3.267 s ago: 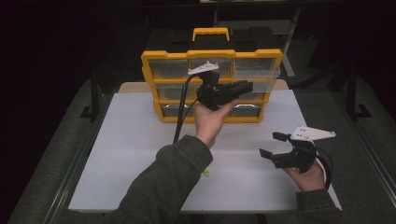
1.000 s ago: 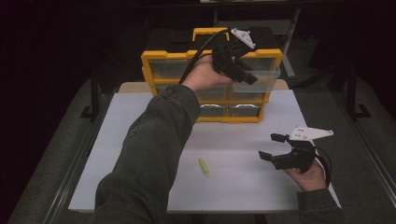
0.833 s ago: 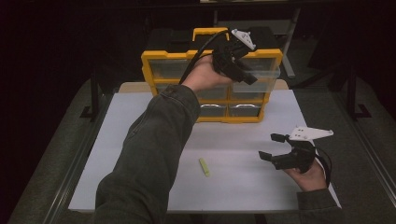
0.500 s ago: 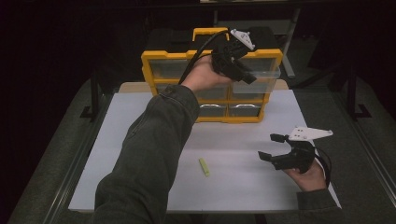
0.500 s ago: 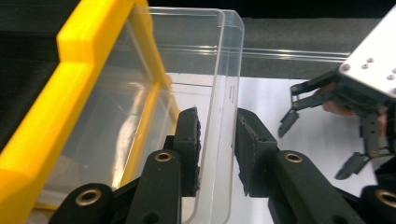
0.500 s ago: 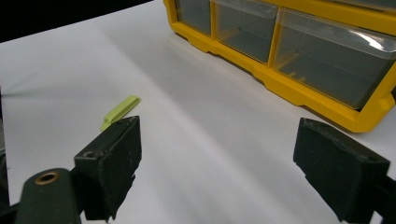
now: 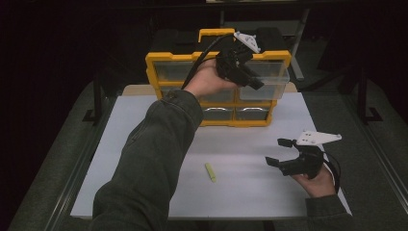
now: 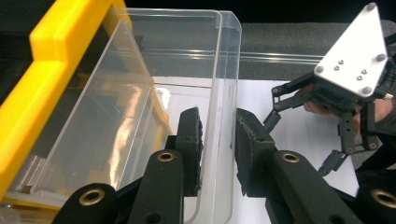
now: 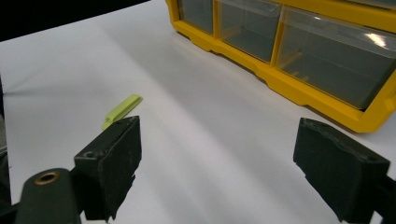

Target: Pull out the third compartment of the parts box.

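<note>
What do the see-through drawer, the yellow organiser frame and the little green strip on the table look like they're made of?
The clear pulled-out drawer looks like glossy transparent plastic: you see through its walls, with bright glints. The yellow organiser frame seems to be opaque moulded plastic with a dull sheen. The small yellow-green strip is probably matte plastic or rubber; too small to tell.

In the high view, the left gripper [image 7: 255, 83] and the hand behind it hid part of the yellow drawer cabinet [image 7: 159, 72] at 12 o'clock. Whether its pads pressed the clear drawer [image 8: 219, 70] front could not be told. In the right gripper view, the cabinet ran off the picture's edge at 2 o'clock. The small yellow-green piece [image 7: 210, 172] was too small to identify.
</note>
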Action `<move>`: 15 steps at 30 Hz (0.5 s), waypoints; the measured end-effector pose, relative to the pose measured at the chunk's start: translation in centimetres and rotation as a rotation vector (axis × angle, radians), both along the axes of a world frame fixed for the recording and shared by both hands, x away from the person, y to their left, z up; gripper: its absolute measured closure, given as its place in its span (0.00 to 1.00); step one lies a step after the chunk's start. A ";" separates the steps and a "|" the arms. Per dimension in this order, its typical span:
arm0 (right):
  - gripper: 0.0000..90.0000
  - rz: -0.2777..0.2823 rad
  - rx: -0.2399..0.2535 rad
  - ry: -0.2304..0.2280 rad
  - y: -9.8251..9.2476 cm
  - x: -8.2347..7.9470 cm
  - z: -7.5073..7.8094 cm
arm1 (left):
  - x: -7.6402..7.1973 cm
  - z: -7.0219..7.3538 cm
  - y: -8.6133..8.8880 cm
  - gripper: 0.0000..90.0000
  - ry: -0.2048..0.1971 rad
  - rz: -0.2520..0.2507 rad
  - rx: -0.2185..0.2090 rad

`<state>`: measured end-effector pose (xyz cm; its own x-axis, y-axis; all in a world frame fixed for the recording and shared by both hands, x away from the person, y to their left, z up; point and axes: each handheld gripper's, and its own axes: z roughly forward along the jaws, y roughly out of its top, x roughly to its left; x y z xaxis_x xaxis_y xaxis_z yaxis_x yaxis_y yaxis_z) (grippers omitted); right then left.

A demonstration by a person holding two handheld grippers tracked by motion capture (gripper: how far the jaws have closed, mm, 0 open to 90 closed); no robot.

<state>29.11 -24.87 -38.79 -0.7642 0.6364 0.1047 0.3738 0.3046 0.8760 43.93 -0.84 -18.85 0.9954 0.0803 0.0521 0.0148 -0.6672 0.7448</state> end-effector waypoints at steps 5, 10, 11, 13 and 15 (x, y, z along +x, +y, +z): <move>0.16 0.001 0.000 0.001 0.1 0.0 0.0 | -0.4 -0.1 0.1 0.82 0.001 -0.012 -0.006; 0.16 0.003 -0.003 0.005 0.2 0.0 0.0 | -0.9 0.0 0.0 0.83 0.005 -0.025 -0.007; 0.16 0.004 -0.004 0.005 0.2 0.0 0.0 | -1.0 0.0 0.0 0.83 0.009 -0.028 -0.010; 0.16 0.005 -0.004 0.007 0.2 0.0 0.0 | -1.2 0.0 0.0 0.83 0.010 -0.031 -0.012; 0.16 0.006 -0.004 0.007 0.3 0.0 0.0 | -1.3 -0.1 0.0 0.84 0.007 -0.033 -0.010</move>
